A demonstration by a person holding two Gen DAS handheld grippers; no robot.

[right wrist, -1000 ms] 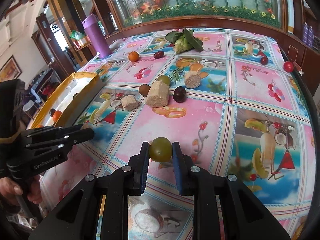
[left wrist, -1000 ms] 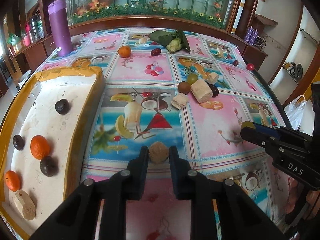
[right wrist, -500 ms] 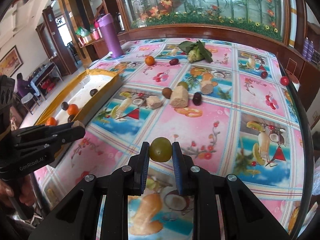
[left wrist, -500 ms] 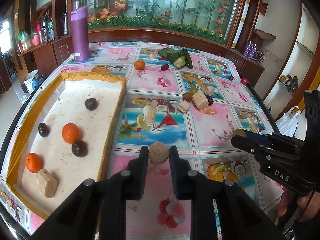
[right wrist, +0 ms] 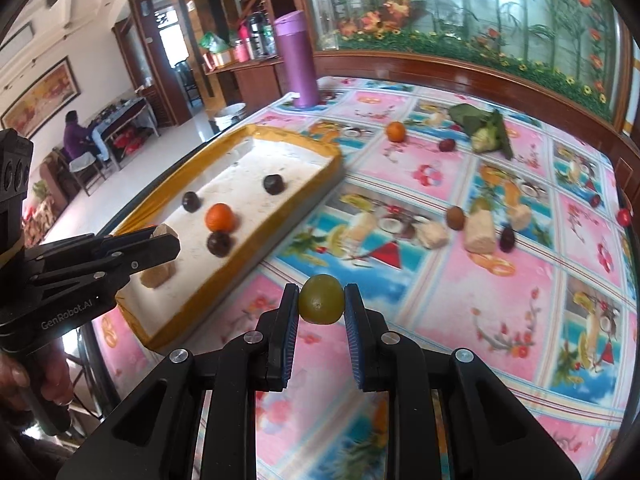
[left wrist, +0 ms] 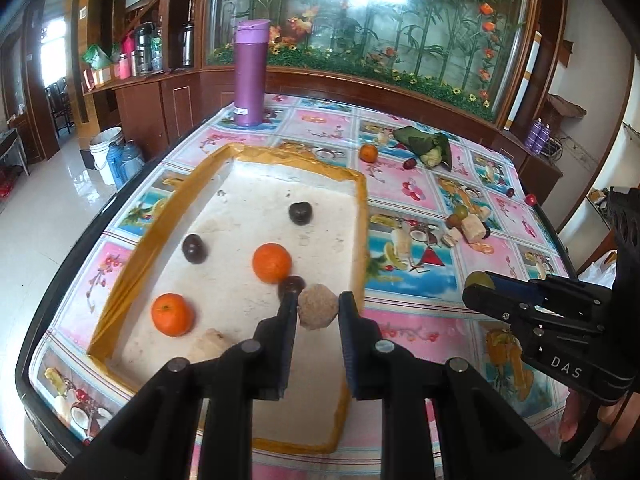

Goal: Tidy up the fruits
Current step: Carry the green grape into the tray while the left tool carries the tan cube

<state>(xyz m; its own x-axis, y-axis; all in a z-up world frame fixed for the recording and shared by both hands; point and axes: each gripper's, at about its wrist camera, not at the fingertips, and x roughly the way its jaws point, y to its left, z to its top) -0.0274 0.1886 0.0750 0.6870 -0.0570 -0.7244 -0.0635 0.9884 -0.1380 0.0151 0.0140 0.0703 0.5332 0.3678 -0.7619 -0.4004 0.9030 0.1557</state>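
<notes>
- Right, left claw (left wrist: 318, 306) is clamped on a tan rough ball (left wrist: 318, 307), held at its widest girth; right claw (right wrist: 322, 299) likewise closed on a green grape-like fruit (right wrist: 322, 299).
- Tan ball: matte, gritty skin, looks light and stiff, so low slip risk; pads on opposite sides of the equator is the right hold.
- Green fruit: smooth, glossy, probably soft-skinned and slippery; grip across the middle with light squeeze, or it could bruise or pop out.
- Location: tan ball hangs over the near right part of the yellow-rimmed tray (left wrist: 362, 216), at 5 o'clock from the orange (left wrist: 272, 263) and just beside a dark plum (left wrist: 291, 285).
- Green fruit is above the tabletop (right wrist: 440, 300), short of the tray, which sits at 10 o'clock from it.
- More fruit still loose on the tabletop at 1 o'clock.
</notes>
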